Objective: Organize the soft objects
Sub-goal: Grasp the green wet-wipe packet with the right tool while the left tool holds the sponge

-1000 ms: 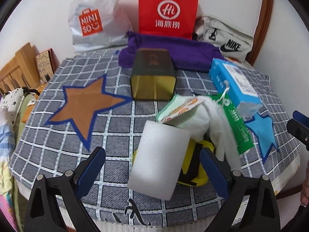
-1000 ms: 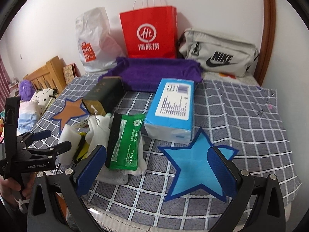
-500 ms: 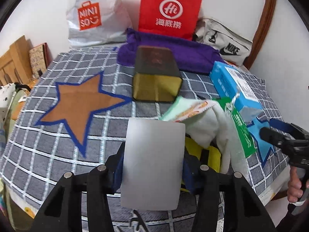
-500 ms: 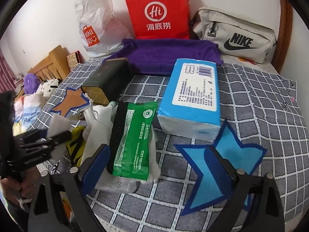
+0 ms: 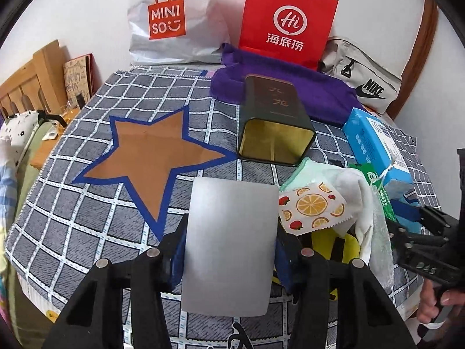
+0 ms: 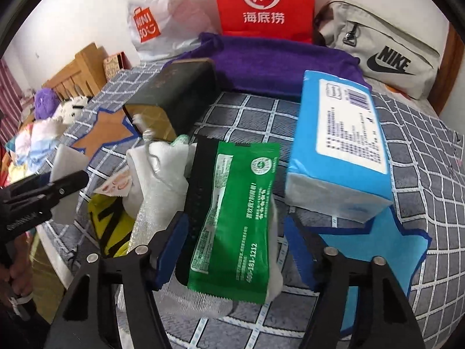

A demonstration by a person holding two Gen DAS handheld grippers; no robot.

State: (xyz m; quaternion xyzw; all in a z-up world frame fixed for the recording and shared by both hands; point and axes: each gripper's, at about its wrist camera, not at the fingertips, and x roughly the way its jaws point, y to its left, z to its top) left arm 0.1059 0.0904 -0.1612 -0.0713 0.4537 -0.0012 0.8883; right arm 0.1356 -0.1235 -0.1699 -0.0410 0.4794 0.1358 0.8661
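My left gripper (image 5: pixel 229 250) is shut on a white foam block (image 5: pixel 229 244), held above the checked cloth (image 5: pixel 87 203); the block also shows in the right wrist view (image 6: pixel 65 163). My right gripper (image 6: pixel 235 250) is open, its jaws on either side of a green packet (image 6: pixel 235 218) lying on a black item and white cloth (image 6: pixel 162 168). A fruit-print sachet (image 5: pixel 312 206) and a yellow-black item (image 5: pixel 337 247) lie in the pile. A blue tissue pack (image 6: pixel 340 145) rests to the right.
An open dark tin box (image 5: pixel 273 122) lies on its side mid-table. A purple towel (image 5: pixel 290 87), red paper bag (image 5: pixel 287 20), white Miniso bag (image 5: pixel 171 20) and grey Nike pouch (image 6: pixel 380 49) line the back. Brown star (image 5: pixel 151 151) left, blue star (image 6: pixel 377 244) right.
My left gripper closed on the foam block and lifted it. My right gripper moved forward and left over the green packet and its jaws narrowed around it.
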